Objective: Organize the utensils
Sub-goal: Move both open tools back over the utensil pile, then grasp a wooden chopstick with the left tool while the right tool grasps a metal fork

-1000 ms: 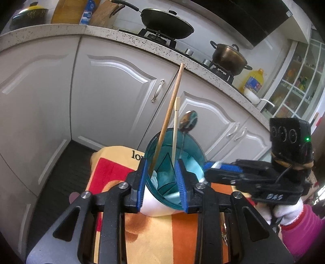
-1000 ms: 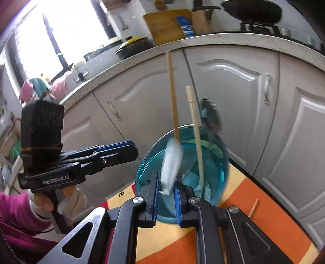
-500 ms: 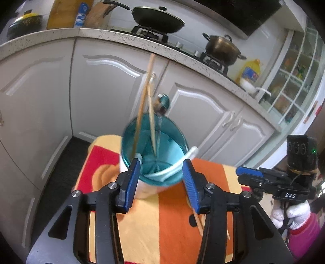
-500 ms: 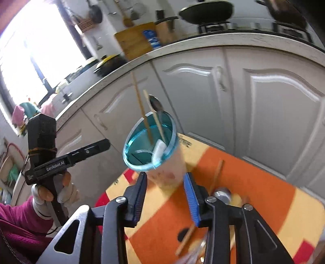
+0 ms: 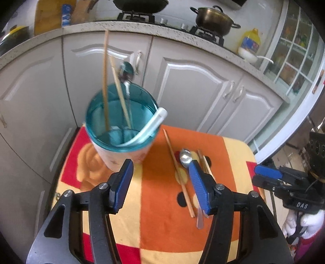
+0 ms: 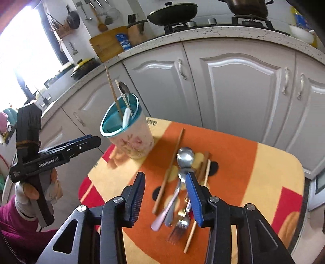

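A teal-rimmed cup stands upright at the far left of the orange cloth. It holds two wooden chopsticks, a metal spoon and a white spoon. Loose on the cloth lie chopsticks, metal spoons and a fork. My left gripper is open and empty, pulled back from the cup. My right gripper is open and empty above the loose pile.
The cloth covers a small table in front of white kitchen cabinets. A counter with a wok and a pot runs behind. Floor drops off at the table's left and right edges.
My left gripper let go of the cup and drew back. My right gripper released the white spoon into the cup, opened wide and moved back to the right over the loose utensils.
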`<state>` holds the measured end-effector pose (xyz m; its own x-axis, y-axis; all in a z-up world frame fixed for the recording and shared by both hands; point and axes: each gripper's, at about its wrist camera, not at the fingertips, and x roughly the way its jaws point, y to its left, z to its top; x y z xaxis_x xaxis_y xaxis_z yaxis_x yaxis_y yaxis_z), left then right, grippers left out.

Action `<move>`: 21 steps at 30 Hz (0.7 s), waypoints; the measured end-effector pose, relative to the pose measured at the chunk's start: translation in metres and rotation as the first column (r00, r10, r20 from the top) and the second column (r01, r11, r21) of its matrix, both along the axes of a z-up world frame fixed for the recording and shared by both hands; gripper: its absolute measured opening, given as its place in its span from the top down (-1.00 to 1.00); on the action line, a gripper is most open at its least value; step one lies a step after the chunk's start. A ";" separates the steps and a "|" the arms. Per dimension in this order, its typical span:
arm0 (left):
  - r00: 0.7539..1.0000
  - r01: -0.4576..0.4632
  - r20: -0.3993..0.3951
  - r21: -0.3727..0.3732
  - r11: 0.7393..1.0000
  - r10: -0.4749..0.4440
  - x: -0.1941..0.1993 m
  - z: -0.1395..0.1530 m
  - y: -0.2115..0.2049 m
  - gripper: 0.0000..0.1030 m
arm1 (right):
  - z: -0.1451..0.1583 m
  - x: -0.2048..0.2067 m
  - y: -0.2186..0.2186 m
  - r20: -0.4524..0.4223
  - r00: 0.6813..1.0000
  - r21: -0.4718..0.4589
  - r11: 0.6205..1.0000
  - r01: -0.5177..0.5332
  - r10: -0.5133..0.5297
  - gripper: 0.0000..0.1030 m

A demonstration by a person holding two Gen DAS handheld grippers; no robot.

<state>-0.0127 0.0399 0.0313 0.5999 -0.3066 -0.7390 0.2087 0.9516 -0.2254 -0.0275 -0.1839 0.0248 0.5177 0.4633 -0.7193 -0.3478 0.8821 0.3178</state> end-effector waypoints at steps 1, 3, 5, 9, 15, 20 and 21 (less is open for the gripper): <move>1.000 0.004 -0.010 0.001 1.000 -0.004 0.000 -0.001 -0.002 -0.11 | -0.001 -0.003 -0.002 0.003 1.000 -0.005 1.000 0.006 -0.006 0.22; 0.999 0.018 -0.036 -0.008 1.000 -0.018 0.000 -0.006 -0.009 -0.11 | -0.003 -0.008 -0.006 0.001 1.000 -0.010 1.000 0.017 -0.017 0.21; 0.999 0.028 -0.046 -0.013 1.000 -0.028 -0.002 -0.009 -0.014 -0.11 | -0.008 -0.012 -0.011 -0.007 0.999 -0.011 0.999 0.033 -0.034 0.18; 0.996 0.055 -0.070 -0.023 0.998 -0.056 -0.002 -0.016 -0.025 -0.11 | -0.021 -0.014 -0.020 -0.032 0.997 -0.028 0.997 0.066 -0.067 0.15; 0.984 0.074 -0.157 -0.066 0.995 -0.083 0.008 -0.037 -0.039 -0.10 | -0.046 -0.003 -0.027 -0.086 0.992 -0.015 0.996 0.092 -0.093 0.15; 0.974 0.098 -0.201 -0.047 0.994 -0.106 0.015 -0.057 -0.054 -0.10 | -0.068 0.015 -0.023 -0.131 0.988 0.002 0.997 0.080 -0.079 0.27; 0.972 0.100 -0.211 -0.045 0.994 -0.107 0.017 -0.062 -0.057 -0.10 | -0.072 0.018 -0.021 -0.139 0.987 0.000 0.997 0.076 -0.075 0.32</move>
<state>0.0043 -0.0174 -0.0308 0.3937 -0.3860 -0.8343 0.2494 0.9184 -0.3072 -0.0094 -0.2054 -0.0469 0.4468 0.4308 -0.7841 -0.2327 0.9022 0.3631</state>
